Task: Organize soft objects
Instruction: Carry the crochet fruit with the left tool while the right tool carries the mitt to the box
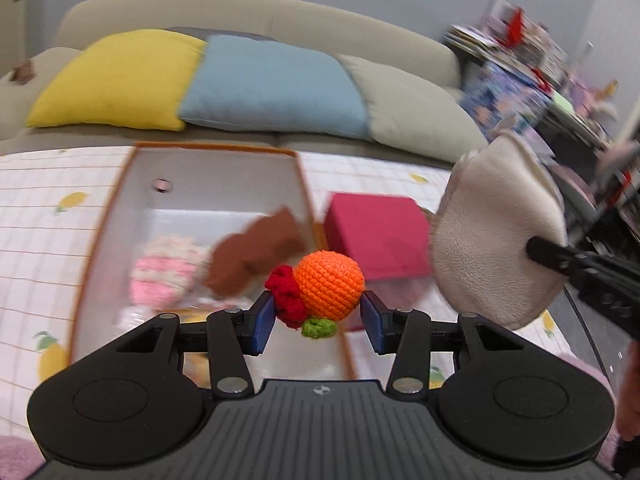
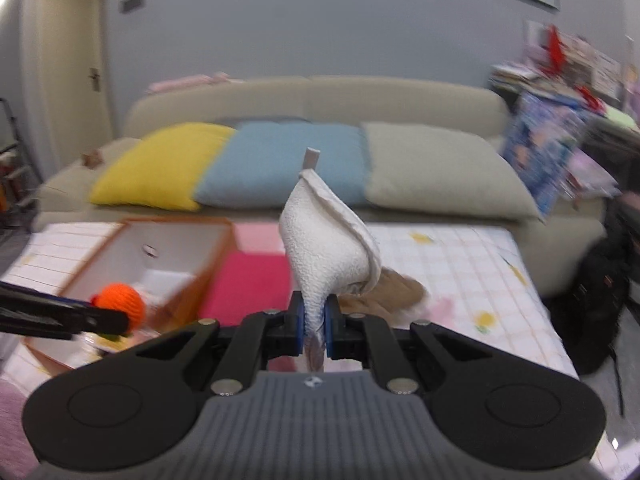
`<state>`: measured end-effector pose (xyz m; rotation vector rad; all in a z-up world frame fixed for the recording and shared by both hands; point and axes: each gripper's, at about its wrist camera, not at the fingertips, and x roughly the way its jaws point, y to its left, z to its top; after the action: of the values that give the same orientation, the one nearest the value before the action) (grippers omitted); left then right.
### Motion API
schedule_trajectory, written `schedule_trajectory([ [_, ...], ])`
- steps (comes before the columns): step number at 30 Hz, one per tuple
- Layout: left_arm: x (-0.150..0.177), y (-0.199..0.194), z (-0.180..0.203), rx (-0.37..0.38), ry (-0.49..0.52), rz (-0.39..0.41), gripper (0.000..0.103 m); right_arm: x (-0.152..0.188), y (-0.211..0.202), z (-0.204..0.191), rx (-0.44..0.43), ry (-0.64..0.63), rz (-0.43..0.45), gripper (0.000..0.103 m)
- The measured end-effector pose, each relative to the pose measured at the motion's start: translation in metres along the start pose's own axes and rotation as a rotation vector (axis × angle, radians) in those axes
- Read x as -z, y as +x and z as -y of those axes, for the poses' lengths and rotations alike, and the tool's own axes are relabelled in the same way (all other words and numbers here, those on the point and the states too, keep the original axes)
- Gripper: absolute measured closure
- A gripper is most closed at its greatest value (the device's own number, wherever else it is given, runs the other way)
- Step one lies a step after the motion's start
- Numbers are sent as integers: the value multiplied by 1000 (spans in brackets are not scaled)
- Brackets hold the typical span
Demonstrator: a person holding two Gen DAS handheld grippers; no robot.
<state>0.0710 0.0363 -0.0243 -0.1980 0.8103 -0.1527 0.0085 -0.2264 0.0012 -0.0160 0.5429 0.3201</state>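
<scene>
My left gripper is shut on a crocheted orange toy with red and green bits, held above the near end of the orange-rimmed white box. In the box lie a pink-and-white knitted toy and a brown soft piece. My right gripper is shut on a white plush pouch, held upright above the table. That pouch shows at the right of the left wrist view. The orange toy also shows in the right wrist view.
A magenta box stands right of the white box. A tan plush piece lies on the lemon-print tablecloth behind the pouch. Behind the table is a beige sofa with yellow, blue and grey cushions. Cluttered shelves stand at the right.
</scene>
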Motion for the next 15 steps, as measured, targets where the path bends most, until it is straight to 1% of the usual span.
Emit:
schedule_trajectory([
  [4,-6,-4,-23,-40,-8,38,50,-22,13,-30,-104,-47,9,96],
  [8,-16,-2,-37,-71,23,64,50,-38,41,-66,-166,-138,6,96],
  [11,-23,4,-44,-93,51,78,50,-49,71,-86,-213,-149,-44,96],
  [15,-31,17,-55,-123,74,72,50,-58,118,-108,-234,-150,-127,96],
])
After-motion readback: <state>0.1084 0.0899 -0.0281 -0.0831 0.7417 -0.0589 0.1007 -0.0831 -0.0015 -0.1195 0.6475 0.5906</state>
